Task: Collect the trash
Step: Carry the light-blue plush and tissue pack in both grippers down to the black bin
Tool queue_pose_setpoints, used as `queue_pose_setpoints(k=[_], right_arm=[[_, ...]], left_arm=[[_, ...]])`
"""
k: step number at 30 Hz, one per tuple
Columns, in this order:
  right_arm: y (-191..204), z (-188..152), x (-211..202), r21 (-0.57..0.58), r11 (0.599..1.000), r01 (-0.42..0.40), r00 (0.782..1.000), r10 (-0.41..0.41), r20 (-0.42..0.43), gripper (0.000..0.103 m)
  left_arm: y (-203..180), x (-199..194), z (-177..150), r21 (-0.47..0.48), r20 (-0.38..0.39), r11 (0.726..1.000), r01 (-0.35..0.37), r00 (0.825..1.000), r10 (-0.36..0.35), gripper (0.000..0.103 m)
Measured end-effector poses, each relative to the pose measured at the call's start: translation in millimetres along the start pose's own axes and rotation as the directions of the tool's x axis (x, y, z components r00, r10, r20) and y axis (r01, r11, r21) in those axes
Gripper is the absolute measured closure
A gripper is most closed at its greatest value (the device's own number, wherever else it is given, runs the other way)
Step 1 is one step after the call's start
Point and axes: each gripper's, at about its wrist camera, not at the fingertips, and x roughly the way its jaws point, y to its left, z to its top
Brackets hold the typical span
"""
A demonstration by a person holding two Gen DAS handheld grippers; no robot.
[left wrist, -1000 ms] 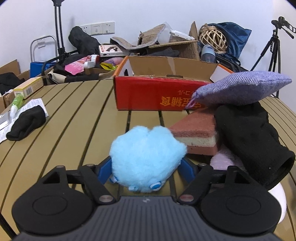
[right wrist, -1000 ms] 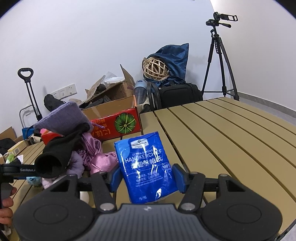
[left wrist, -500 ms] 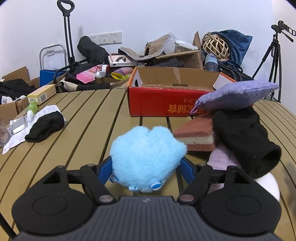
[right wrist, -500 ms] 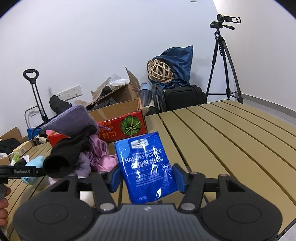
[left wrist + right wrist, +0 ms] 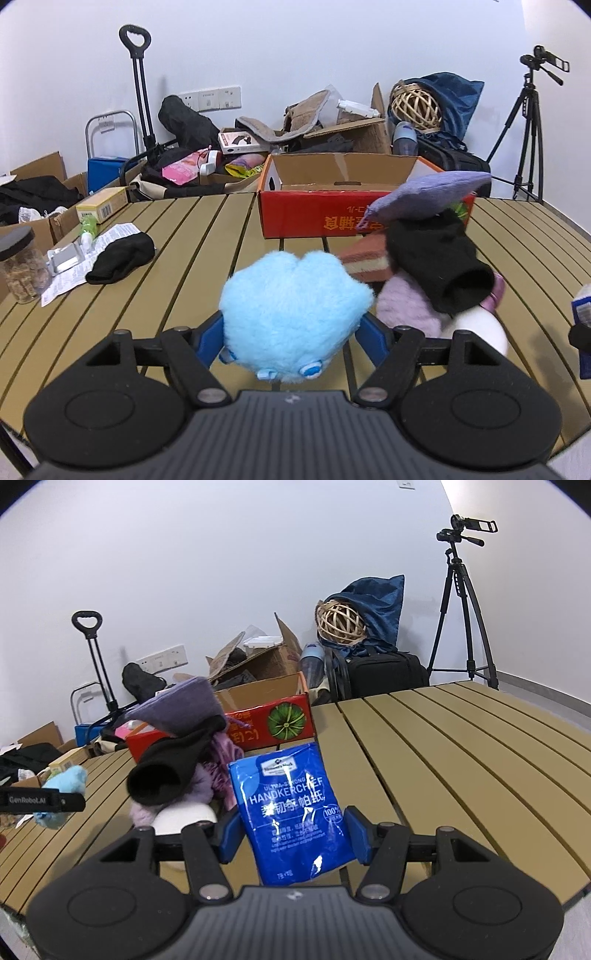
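Note:
My left gripper [image 5: 291, 336] is shut on a fluffy light-blue plush [image 5: 293, 310], held above the slatted table [image 5: 207, 236]. The right gripper [image 5: 291, 830] is shut on a blue handkerchief tissue packet [image 5: 293, 812]. In the right wrist view the plush [image 5: 68, 781] and part of the left gripper [image 5: 40, 799] show at the left edge. An open red cardboard box [image 5: 332, 214] stands at the table's far side, seen also in the right wrist view as the box [image 5: 273, 720]. Between box and grippers lies a heap: purple pouch [image 5: 424, 192], black sock [image 5: 439, 266], brick-red sponge [image 5: 365, 258].
A second black sock [image 5: 122, 258] lies on papers at the left with a jar [image 5: 24, 266] and a yellow carton [image 5: 101, 208]. Clutter, cardboard boxes and a trolley [image 5: 138, 92] stand behind the table. A tripod [image 5: 461, 602] stands at the right. Bare slats [image 5: 461, 757] stretch to the right.
The left gripper with the plush has pulled back and risen, so the box and heap look farther away. The right gripper with the packet shifted slightly; the left gripper now shows nearer in its view.

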Motion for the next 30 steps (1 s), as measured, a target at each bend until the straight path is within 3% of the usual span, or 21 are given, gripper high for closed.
queue_pose_setpoints(k=[13,30], right_arm=[[11,-27,-52,-0.012,1.000,-0.029,0.999,0.029,0.028,0.046],[25,-76,-113,-0.061,0.997,-0.037,0.997,0.033,-0.064,0.046]], left_arm=[[5,-68,-36,0.012,0.009,1.000,0.028,1.000,-0.028,0.028],[11,-118,-87,0.032,-0.008,0.996,0.085,0.996,-0.084,0.028]])
